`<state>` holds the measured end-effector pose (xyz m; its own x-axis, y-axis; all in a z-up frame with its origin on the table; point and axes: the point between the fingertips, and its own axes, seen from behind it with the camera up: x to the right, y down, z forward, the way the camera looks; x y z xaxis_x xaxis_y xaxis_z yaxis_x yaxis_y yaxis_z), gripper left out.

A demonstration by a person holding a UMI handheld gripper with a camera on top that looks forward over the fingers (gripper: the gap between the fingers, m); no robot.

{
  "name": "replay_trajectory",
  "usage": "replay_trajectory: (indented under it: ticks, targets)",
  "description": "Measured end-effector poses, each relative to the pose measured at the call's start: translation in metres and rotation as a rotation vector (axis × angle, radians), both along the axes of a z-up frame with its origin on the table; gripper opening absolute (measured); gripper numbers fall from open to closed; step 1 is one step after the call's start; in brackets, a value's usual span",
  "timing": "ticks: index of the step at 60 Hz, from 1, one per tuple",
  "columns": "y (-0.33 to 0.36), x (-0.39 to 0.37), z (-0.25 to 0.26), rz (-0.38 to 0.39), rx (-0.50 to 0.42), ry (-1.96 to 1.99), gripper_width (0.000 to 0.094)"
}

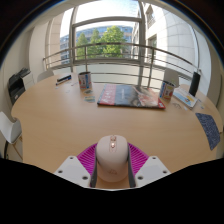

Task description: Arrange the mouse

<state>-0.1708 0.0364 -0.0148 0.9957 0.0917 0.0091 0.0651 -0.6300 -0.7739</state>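
Observation:
A beige computer mouse with a small scroll wheel sits between my two fingers, its nose pointing away from me. My gripper has its magenta pads pressed against both sides of the mouse and holds it over the near part of a round wooden table. The rear of the mouse is hidden behind the gripper body.
At the far side of the table lie a colourful mat or book, a small box and a standing card. Papers lie at the right edge. Chairs stand at the left. Windows lie beyond.

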Motion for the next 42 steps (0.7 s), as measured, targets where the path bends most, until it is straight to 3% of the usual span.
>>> replay_trajectory:
  ticks: [10,21,30,35,42]
  targets:
    - [0.005,0.005,0.039,0.030,0.027,0.051,0.0400]
    - [0.021,0.046,0.203,0.099,0.273,0.164,0.0399]
    - [0.042,0.161,0.304,0.076,0.453,0.197,0.0397]
    - [0.062,0.253,0.314,0.022,0.475,0.187,0.0397]
    - [0.083,0.379,0.266,-0.073,0.426,0.100,0.0397]
